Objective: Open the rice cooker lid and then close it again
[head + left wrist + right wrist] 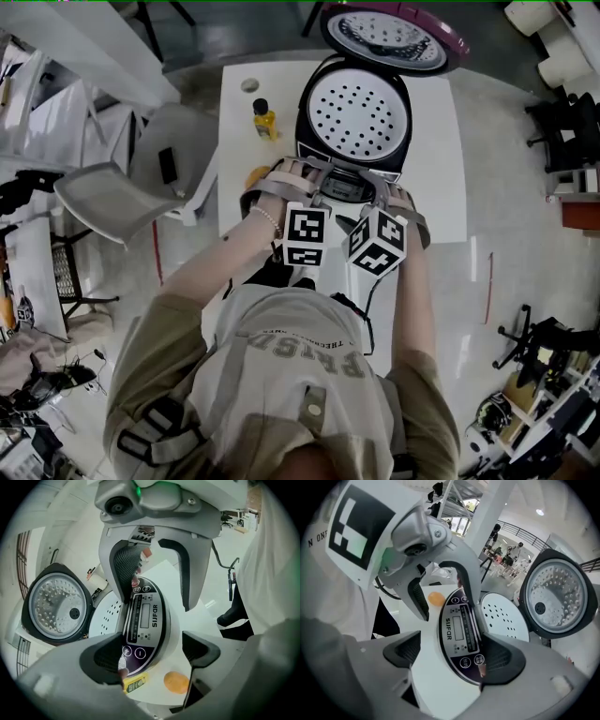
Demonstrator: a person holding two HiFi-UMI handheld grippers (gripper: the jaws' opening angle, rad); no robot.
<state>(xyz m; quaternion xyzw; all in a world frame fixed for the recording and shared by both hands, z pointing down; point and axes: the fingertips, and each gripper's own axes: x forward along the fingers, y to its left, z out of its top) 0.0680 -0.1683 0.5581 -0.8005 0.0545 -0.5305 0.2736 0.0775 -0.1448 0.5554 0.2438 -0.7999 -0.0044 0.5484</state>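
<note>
The rice cooker [361, 169] is black and round. It stands on a white table [441, 178]. Its lid [394, 37] is wide open and tipped up at the back. The inside of the lid is shiny with small bumps. A white plate with holes [356, 114] sits in the pot. A dark panel [339, 190] with a small screen is at the front.

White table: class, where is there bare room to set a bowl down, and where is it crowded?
Free: the strip of table right of the rice cooker. Crowded: left of it, with the yellow bottle and orange object.
</note>
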